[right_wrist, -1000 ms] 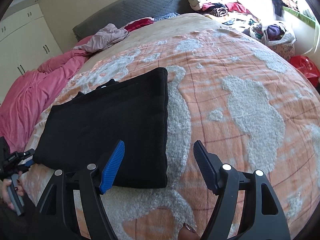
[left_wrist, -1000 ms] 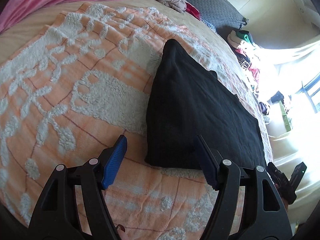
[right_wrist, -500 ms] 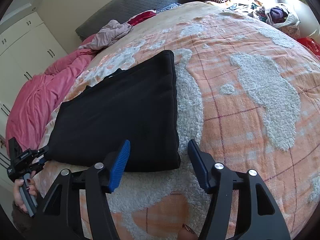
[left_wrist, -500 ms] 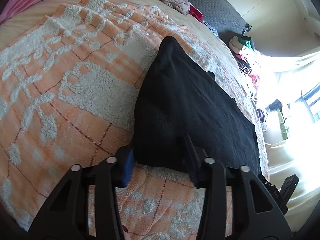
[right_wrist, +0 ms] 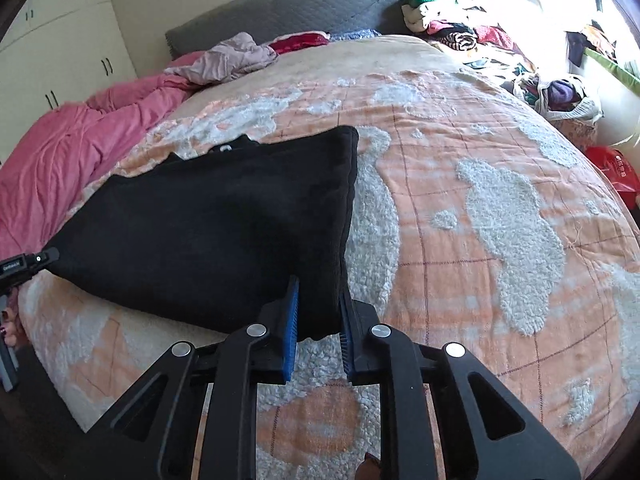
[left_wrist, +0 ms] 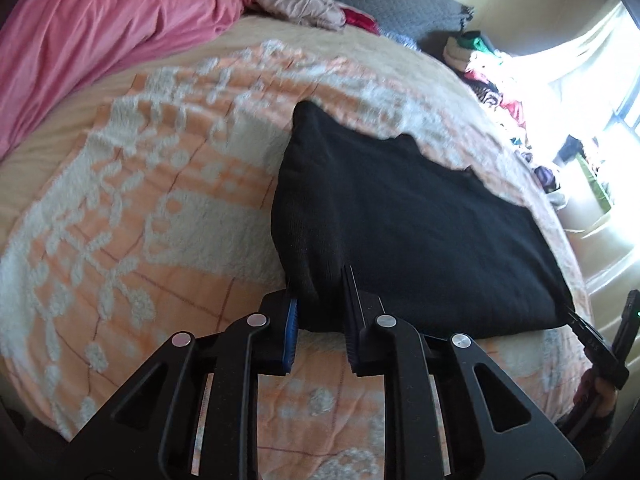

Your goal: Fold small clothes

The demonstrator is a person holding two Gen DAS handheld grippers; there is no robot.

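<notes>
A bed under an orange-and-white blanket (right_wrist: 460, 168) fills both views. The left tool (left_wrist: 318, 300) has just been closing and pinches the near left corner of the black garment (left_wrist: 400, 224). The right tool (right_wrist: 319, 304) has likewise just closed onto the near right corner. Beyond them lie a pink duvet (right_wrist: 80, 148) and piled clothes (right_wrist: 452, 28).

Blown-out window (left_wrist: 600, 60) glare, fisheye warp

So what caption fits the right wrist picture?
Right gripper pinches the black garment's near corner on the orange blanket.
</notes>
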